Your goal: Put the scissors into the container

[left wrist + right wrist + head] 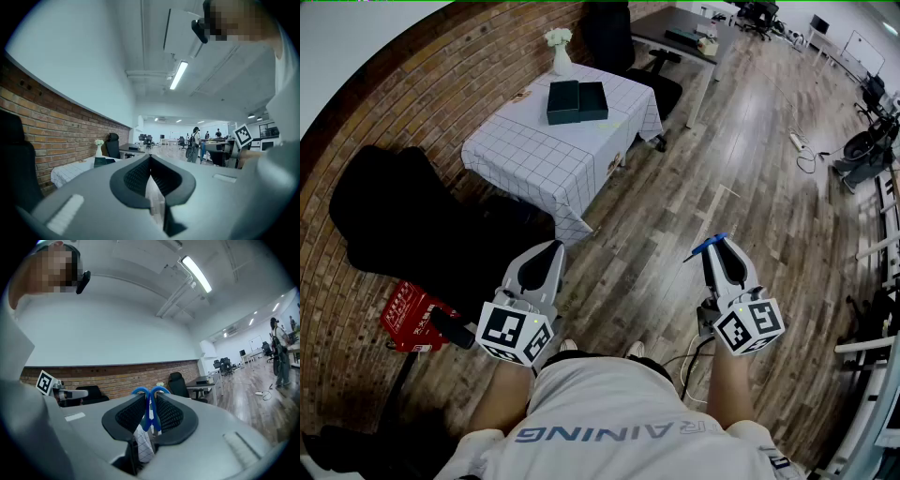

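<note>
Nearest, the right gripper [150, 411] is clenched on the scissors [150, 394] — their two blue plastic handle loops stand side by side between the black ribbed pads and arch just above the jaw tips. The blades cannot be seen. In the head view a blue sliver of them pokes out to the left of that gripper's tip, above the wooden floor [694, 178]. The left gripper [150, 161], held level beside it, has its jaws pressed together at the tips with nothing between them. Farther off, well apart from both grippers, a table [516, 155] under a white checked cloth stands against the brick wall [441, 75]. On it sits the container [577, 101] — a dark box in two open parts side by side — and beyond that a white vase [561, 58] of pale flowers
</note>
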`<state>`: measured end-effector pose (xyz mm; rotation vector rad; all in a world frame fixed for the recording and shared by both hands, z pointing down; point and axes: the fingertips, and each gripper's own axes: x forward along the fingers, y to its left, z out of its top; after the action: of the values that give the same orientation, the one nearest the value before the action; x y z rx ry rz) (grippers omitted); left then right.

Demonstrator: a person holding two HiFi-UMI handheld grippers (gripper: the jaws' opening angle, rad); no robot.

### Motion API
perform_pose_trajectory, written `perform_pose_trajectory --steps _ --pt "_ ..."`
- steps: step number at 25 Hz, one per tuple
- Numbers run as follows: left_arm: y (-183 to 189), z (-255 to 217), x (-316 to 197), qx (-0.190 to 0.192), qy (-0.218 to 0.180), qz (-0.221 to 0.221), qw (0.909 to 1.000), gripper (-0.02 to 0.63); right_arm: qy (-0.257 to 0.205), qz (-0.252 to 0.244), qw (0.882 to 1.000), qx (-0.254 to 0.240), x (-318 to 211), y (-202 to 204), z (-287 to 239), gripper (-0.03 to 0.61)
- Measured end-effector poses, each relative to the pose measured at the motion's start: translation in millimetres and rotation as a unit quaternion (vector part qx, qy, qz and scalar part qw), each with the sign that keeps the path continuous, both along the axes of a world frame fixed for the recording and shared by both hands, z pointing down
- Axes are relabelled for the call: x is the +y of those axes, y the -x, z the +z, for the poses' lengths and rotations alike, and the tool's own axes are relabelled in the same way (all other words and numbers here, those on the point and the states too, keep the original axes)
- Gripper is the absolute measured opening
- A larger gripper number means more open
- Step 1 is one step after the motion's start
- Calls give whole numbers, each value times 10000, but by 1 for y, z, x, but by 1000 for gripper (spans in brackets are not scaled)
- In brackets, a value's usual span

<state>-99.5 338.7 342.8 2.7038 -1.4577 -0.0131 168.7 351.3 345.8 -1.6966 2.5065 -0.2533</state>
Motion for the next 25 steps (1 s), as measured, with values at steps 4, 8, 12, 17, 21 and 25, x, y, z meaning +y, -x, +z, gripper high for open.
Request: perform_pose_trajectory --steps 4,8,12,17,21,25 --pt "8 3 0 22 58 -29 10000 0 29 -21 10000 -18 0 8 3 94" --pt "10 7 0 8 112 -22 9999 0 42 -12 10000 -47 0 10 5 94" --pt "6 10 1 -35 170 -9 9998 0 96 -13 9999 -113 0 9 10 94" --pt "-8 12 0 -44 181 -27 9998 0 48 -15 9998 -187 0 -5 14 94" --pt "-33 13 2 -44 166 -15 9999 0 -33 163 9995 259 3 -34 17 94" --pt "-57 22 4 -73 161 -76 9998 0 -139 8 9989 449 6 -55 13 94"
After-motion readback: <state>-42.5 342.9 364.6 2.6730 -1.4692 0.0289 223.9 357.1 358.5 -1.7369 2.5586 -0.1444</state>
